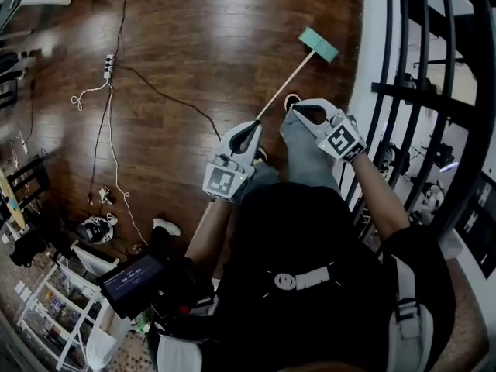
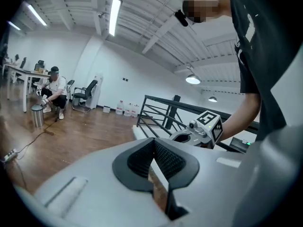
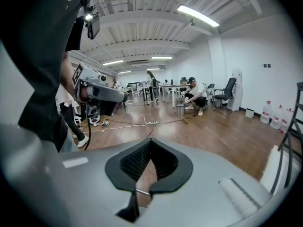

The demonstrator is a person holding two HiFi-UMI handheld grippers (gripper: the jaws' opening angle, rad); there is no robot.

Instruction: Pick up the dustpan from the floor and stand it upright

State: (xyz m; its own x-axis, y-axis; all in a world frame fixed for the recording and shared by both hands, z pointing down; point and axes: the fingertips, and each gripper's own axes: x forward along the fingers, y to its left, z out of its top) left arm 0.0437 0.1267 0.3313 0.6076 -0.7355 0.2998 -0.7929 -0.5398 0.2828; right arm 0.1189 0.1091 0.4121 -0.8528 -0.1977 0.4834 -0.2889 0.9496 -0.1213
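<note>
Two grippers are held side by side in front of the person, above a wooden floor (image 1: 194, 68).

1. Left gripper (image 1: 256, 124): jaws closed, tips meeting. Its own view shows only floor through the gap behind the tips, and nothing between the pads.
2. Right gripper (image 1: 293, 109): jaws closed, tips meeting. Its own view shows nothing held. Its marker cube (image 1: 341, 139) faces up in the head view.
3. Dustpan (image 1: 319, 45): on the floor ahead of the person, not upright. The teal pan is at the far end. The thin pale handle (image 1: 287, 82) runs from the pan back toward the person.
4. In the head view, the near end of the handle runs up to the tip of the left gripper. Contact cannot be confirmed there, and neither gripper view shows the dustpan.
5. A shoe (image 1: 292, 99) of the person shows just beside the handle's near end, between the two gripper tips.

Surroundings:
- A black railing (image 1: 418, 91) stands at the person's right.
- A power strip (image 1: 108, 67) with a cable (image 1: 155, 91) lies on the floor at the left, well apart from the dustpan.
- In the right gripper view, a seated person (image 3: 194, 96) and a metal bin (image 3: 180, 110) are far across the room.
</note>
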